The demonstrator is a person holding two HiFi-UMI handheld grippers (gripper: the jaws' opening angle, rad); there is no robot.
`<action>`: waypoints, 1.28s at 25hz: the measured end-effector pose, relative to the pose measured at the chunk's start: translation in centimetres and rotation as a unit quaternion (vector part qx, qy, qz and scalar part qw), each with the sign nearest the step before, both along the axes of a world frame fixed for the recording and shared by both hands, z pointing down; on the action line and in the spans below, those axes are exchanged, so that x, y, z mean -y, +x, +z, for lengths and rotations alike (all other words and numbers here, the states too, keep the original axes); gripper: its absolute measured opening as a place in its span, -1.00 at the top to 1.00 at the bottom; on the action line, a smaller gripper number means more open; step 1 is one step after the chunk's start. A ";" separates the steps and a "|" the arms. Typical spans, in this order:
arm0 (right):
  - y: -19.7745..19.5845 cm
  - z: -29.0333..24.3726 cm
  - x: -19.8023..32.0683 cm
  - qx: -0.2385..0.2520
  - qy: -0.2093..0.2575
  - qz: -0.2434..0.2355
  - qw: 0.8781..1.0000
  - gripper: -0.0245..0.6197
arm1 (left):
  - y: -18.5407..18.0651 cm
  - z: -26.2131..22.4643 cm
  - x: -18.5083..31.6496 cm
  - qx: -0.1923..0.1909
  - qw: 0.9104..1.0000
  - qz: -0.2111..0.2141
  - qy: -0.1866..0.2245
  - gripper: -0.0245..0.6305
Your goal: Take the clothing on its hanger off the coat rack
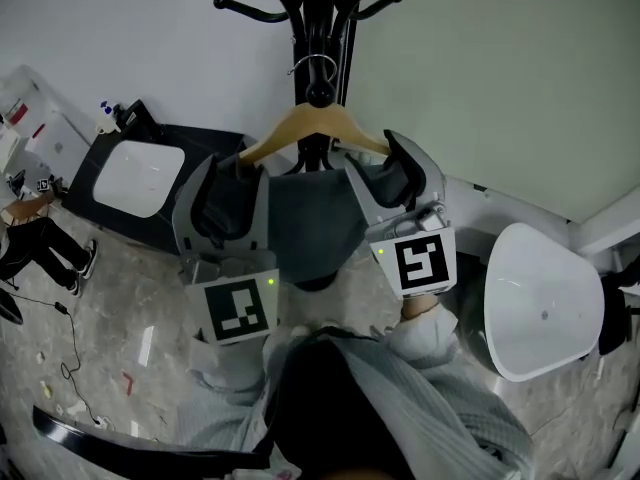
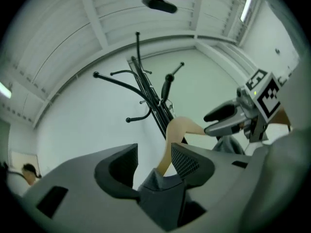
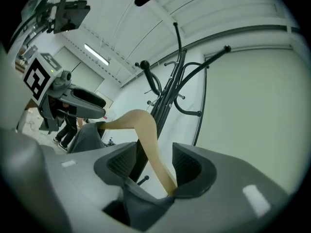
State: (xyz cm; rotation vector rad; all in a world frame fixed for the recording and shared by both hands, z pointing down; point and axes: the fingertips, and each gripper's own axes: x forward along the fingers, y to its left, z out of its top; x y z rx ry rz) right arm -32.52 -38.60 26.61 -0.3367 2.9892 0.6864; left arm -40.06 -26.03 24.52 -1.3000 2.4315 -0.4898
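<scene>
A wooden hanger (image 1: 310, 123) with a dark grey garment (image 1: 305, 228) hangs by its metal hook (image 1: 316, 65) on a peg of the black coat rack (image 1: 318, 8). My left gripper (image 1: 232, 183) is raised to the hanger's left shoulder. In the left gripper view its jaws (image 2: 154, 161) stand wide; the wooden arm (image 2: 176, 130) and grey cloth (image 2: 160, 183) lie between them, next to the right jaw. My right gripper (image 1: 395, 173) is at the right shoulder. Its jaws (image 3: 154, 161) are also wide around the wooden arm (image 3: 146, 130), without pressing on it.
A white seat (image 1: 540, 303) stands on the floor at the right. A black case with a white pad (image 1: 140, 178) sits at the left, with a person's legs (image 1: 30, 233) and cables beyond it. The wall is close behind the rack.
</scene>
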 end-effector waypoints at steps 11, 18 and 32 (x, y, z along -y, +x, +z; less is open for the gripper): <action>-4.0 2.2 0.9 -0.096 0.129 0.034 0.986 0.31 | -2.7 3.7 5.6 0.146 0.968 -0.092 -0.179 0.28; -4.1 1.5 2.4 -0.079 0.188 0.087 0.975 0.58 | -2.9 3.1 6.4 0.166 0.966 -0.104 -0.171 0.61; -1.7 -3.1 1.4 -0.039 0.219 0.120 0.968 0.59 | -0.5 -1.7 5.5 0.221 0.959 -0.105 -0.143 0.62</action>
